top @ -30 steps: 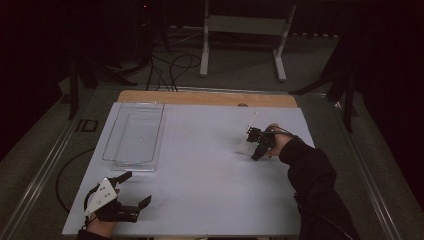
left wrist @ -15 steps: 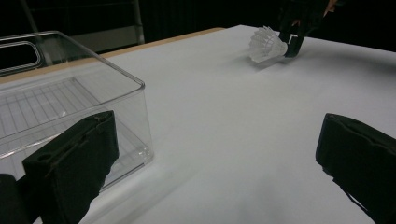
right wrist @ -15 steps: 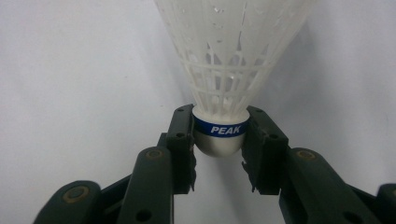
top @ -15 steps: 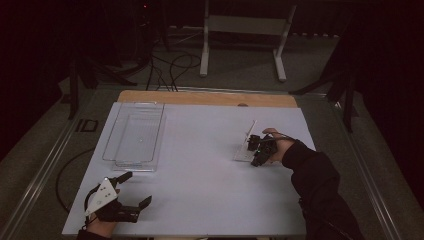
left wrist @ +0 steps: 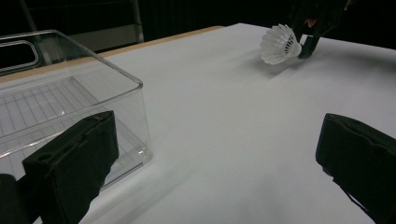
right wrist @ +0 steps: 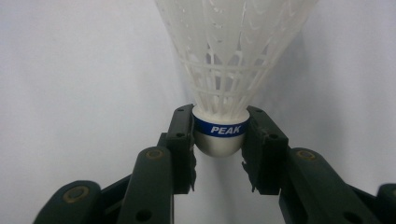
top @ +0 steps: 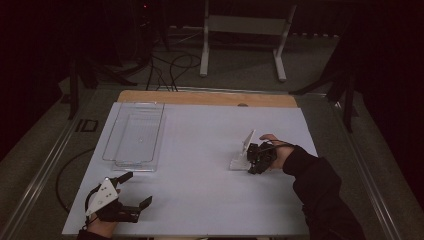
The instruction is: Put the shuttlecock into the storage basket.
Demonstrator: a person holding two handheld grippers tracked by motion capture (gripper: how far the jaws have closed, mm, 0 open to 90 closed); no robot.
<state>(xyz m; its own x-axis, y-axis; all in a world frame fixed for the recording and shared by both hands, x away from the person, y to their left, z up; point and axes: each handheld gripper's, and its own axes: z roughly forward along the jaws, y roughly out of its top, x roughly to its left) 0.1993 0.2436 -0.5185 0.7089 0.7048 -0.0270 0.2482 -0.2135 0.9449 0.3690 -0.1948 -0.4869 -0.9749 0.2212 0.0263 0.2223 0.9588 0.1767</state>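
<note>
table (top: 200, 200) white, clear bin (top: 135, 134) at its far left | shuttlecock (top: 245, 150) well right of the bin, feathers pointing away from the right claw (top: 256, 159) | right claw clamped on its cork base | left claw (top: 127, 192) wide apart, holding nothing, near the bin | right gripper view reads PEAK on the cork band (right wrist: 219, 129)
</note>
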